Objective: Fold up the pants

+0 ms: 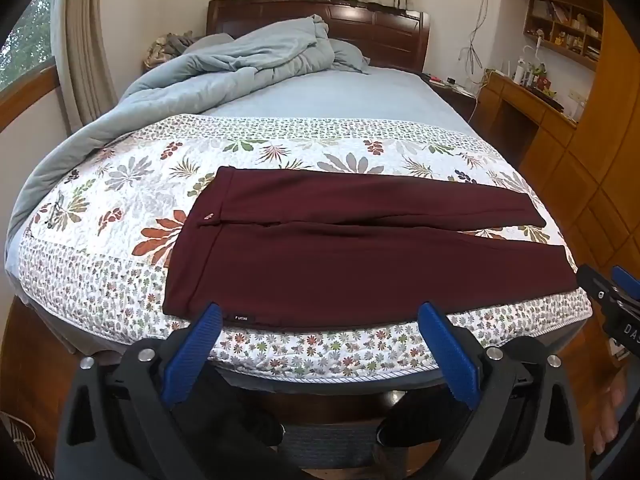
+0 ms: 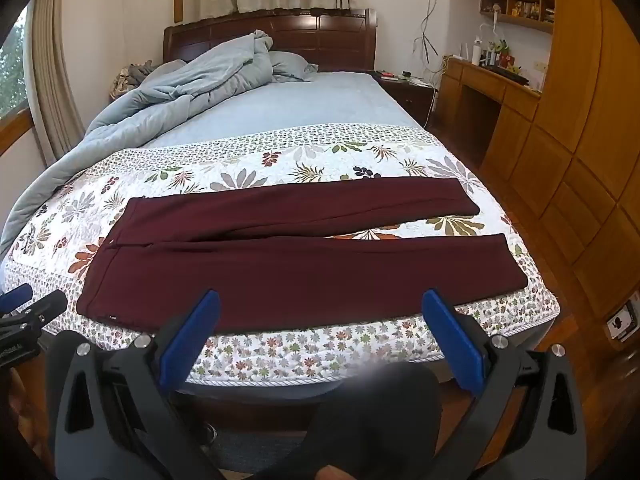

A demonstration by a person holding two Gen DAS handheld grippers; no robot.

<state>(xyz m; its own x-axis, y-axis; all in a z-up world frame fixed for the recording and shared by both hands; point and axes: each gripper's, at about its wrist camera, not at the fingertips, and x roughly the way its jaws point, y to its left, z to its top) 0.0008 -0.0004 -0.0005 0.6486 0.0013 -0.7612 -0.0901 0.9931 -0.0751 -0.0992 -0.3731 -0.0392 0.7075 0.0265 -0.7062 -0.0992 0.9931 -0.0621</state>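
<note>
Dark maroon pants (image 1: 360,248) lie flat across the floral quilt (image 1: 120,200) at the foot of the bed, waistband to the left, both legs running right with a narrow gap between them. They show the same way in the right wrist view (image 2: 304,264). My left gripper (image 1: 320,312) is open and empty, held off the near bed edge, in front of the waist end. My right gripper (image 2: 320,300) is open and empty, off the near edge, in front of the near leg. Each gripper shows in the other's view, the right (image 1: 612,300) and the left (image 2: 28,312).
A rumpled pale blue duvet (image 1: 240,64) is piled at the head and left side of the bed. A dark wooden headboard (image 1: 360,24) stands behind. A wooden desk (image 1: 528,100) and wardrobe (image 2: 580,140) line the right wall. A window with curtains (image 1: 80,40) is at left.
</note>
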